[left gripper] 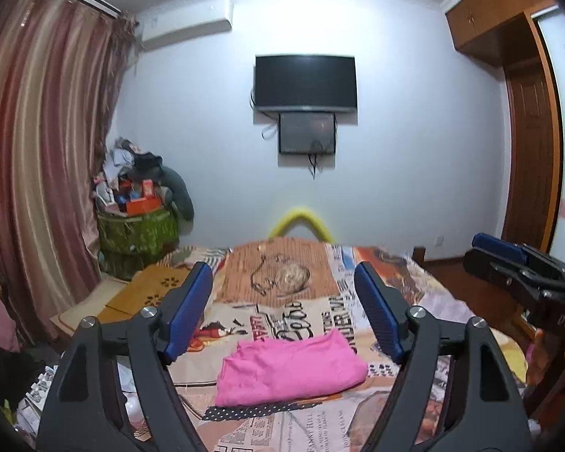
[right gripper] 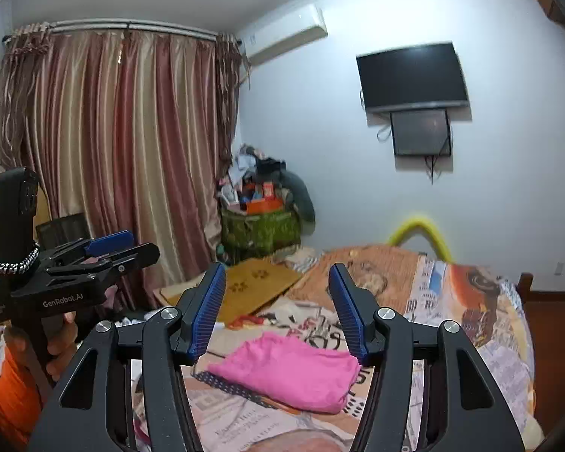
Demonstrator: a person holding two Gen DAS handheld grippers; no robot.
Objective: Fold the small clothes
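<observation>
A pink garment (left gripper: 290, 371) lies folded into a flat rectangle on the printed bedspread (left gripper: 320, 312); it also shows in the right wrist view (right gripper: 293, 371). My left gripper (left gripper: 284, 293) is open and empty, raised above and behind the garment. My right gripper (right gripper: 277, 293) is open and empty, also held above it. Each gripper shows in the other's view: the right one (left gripper: 523, 267) at the right edge, the left one (right gripper: 94, 256) at the left, held by a hand. Neither touches the cloth.
A dark polka-dot strip (left gripper: 260, 410) lies just in front of the garment. A cardboard sheet (right gripper: 252, 286) and a green basket of clutter (right gripper: 260, 226) stand left of the bed by the curtain (right gripper: 124, 158). A wall TV (left gripper: 305, 83) and a wooden wardrobe (left gripper: 527, 143) are beyond.
</observation>
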